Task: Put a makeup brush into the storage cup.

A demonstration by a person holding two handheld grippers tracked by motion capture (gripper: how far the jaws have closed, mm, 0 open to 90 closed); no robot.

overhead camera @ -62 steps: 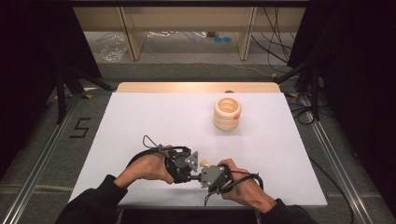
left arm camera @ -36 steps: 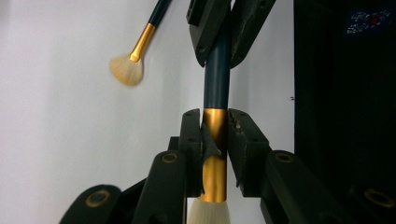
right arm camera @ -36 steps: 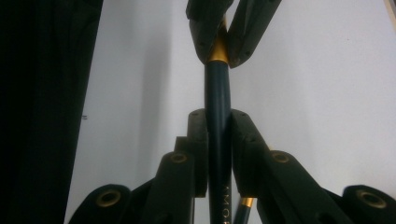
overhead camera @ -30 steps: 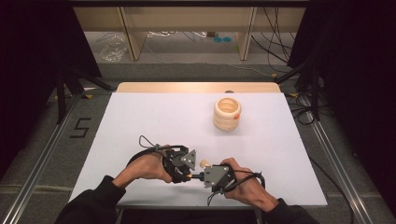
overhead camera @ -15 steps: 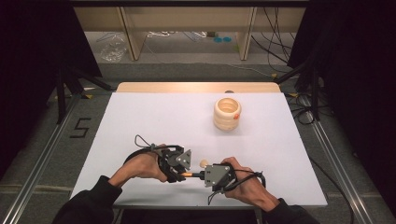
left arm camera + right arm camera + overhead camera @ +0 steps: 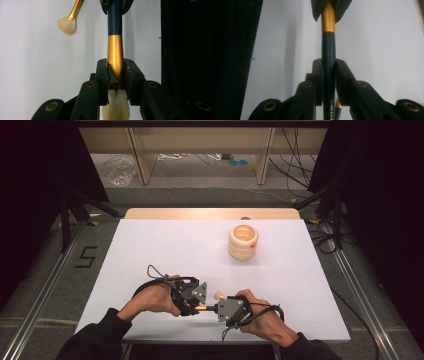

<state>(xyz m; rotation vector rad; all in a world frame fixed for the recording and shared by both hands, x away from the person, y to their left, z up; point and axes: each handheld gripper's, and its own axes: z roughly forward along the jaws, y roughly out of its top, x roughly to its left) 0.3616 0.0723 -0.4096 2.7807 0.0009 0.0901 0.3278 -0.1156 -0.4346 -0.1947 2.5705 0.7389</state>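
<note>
On the left of the high view, the left gripper (image 6: 199, 301) sits low over the white bench (image 6: 165, 245), pointing toward its partner. In the left gripper view its jaws are closed on the gold collar of a makeup brush (image 6: 115, 52), just above the pale bristles, which hang back toward the camera. Gripping the metal collar rather than the soft hairs looks deliberate: it gives a firm hold near the head.

The brush lies level between the two hands, above the front edge of the bench, its dark blue handle running across to the right gripper (image 6: 216, 309). In the right gripper view those jaws are clamped on the handle, so the brush is held at both ends. That reads as a handover, or as one hand steadying the brush while the other adjusts its grip; which hand will let go cannot be told.

A second brush (image 6: 68, 18), fan-shaped with a gold stem, lies on the bench just beyond the grippers; its pale tip shows in the high view too.

Farther right and well apart, toward the back of the bench, stands a ribbed wooden holder (image 6: 243, 242), open at the top, probably where the brushes belong.

Pale lettering runs along the handle near the right jaws; the letters "ORV" can be made out, the rest being hidden.
</note>
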